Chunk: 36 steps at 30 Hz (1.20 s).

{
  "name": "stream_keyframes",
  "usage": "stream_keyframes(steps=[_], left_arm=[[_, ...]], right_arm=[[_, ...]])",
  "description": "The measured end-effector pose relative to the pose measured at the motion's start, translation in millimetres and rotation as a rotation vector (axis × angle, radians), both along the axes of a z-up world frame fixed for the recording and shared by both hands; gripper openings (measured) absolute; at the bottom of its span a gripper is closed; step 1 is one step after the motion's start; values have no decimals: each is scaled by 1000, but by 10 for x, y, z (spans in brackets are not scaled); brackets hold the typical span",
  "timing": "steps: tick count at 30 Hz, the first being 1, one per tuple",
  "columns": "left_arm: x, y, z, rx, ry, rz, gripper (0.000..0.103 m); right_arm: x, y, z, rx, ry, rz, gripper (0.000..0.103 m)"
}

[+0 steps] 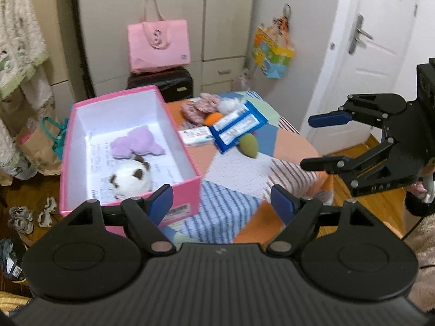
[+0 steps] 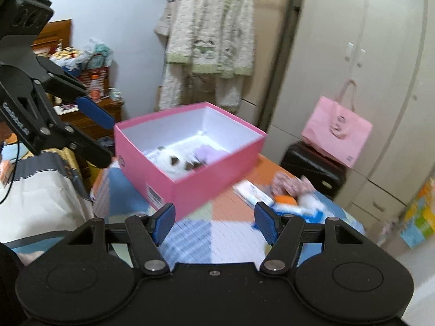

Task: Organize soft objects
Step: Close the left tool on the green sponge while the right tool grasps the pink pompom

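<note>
Right, your left gripper (image 1: 221, 203) & right gripper (image 2: 214, 224) both gape empty, w/ the pink box (image 1: 187, 190) of plush toys (image 1: 130, 180) frame-left, just beyond the left one.

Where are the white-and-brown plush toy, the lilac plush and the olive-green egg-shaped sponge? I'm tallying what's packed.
White-and-brown plush toy (image 1: 130, 180): left wrist view, its body.
Lilac plush (image 1: 138, 142): left wrist view, its middle.
Olive-green egg-shaped sponge (image 1: 248, 145): left wrist view, its rounded side.

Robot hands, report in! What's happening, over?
Left gripper open, empty. Right gripper open, empty. Two plushies in pink box; soft toys wait on table. Nothing blocking.
</note>
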State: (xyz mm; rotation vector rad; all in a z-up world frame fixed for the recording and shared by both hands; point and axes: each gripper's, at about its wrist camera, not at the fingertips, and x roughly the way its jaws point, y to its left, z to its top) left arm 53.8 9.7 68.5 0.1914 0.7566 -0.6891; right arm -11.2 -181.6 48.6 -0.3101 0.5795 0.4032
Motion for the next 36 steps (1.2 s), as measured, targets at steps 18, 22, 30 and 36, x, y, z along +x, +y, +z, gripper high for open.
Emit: stream_keyframes(steps=[18, 22, 30, 36], left_arm=[[262, -994, -551, 20, 125, -114, 78], [416, -1124, -667, -17, 141, -99, 78], [664, -1371, -950, -61, 109, -53, 78], [818, -1589, -1206, -79, 86, -49, 77]], right_arm=[[66, -743, -702, 78, 61, -99, 70], [186, -864, -849, 88, 60, -101, 70], [448, -1027, -1120, 51, 23, -117, 70], [734, -1452, -1223, 153, 44, -154, 69]])
